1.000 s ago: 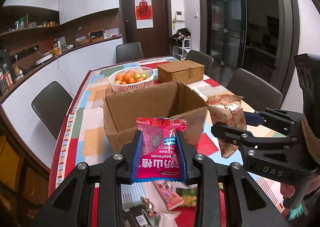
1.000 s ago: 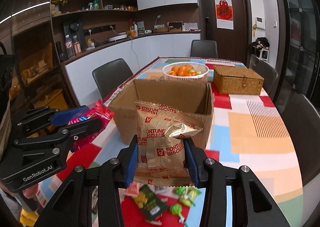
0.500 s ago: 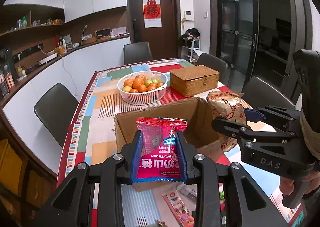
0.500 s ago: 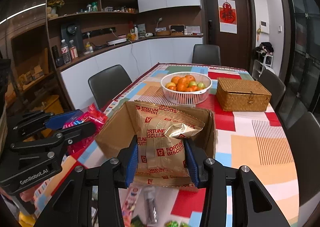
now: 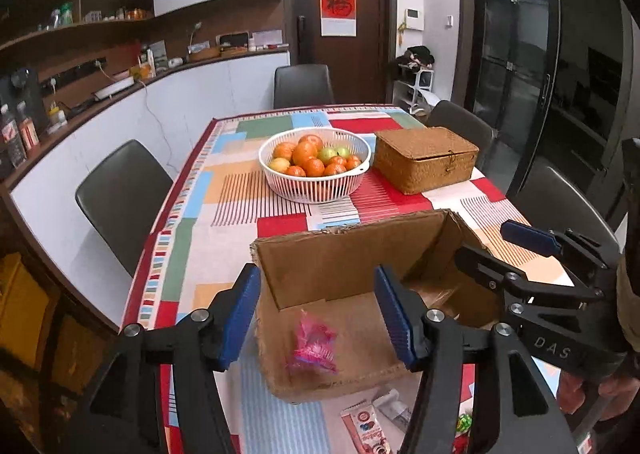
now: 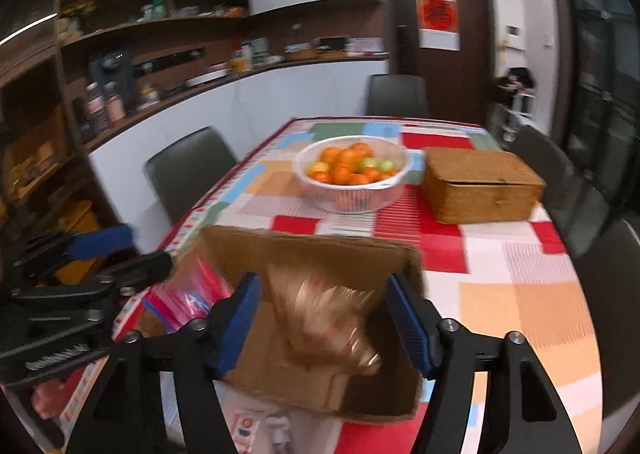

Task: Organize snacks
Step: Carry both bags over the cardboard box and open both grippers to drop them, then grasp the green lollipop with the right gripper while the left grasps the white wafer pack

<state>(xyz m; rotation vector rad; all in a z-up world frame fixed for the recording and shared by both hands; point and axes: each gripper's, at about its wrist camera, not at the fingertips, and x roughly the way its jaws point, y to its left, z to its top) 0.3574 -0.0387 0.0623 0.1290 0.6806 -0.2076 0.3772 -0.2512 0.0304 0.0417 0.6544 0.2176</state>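
An open cardboard box [image 5: 340,254] stands on the patchwork tablecloth; it also shows in the right wrist view [image 6: 304,250]. My left gripper [image 5: 316,314] is open and empty above the box's near-left part. A pink hawthorn snack pack [image 5: 312,348] is blurred inside the box; it also shows in the right wrist view [image 6: 188,298]. My right gripper [image 6: 324,322] is open above the box. A gold Fortune Biscuits bag [image 6: 328,318] is blurred below its jaws, inside the box.
A white basket of oranges [image 5: 314,162] and a wicker box [image 5: 426,158] stand beyond the cardboard box. Several loose snack packs [image 5: 364,422] lie on the table in front of the box. Dark chairs [image 5: 120,190] line the table's sides.
Both grippers moved forward over the box and opened. The pink pack and the biscuit bag left the jaws and dropped into the box.
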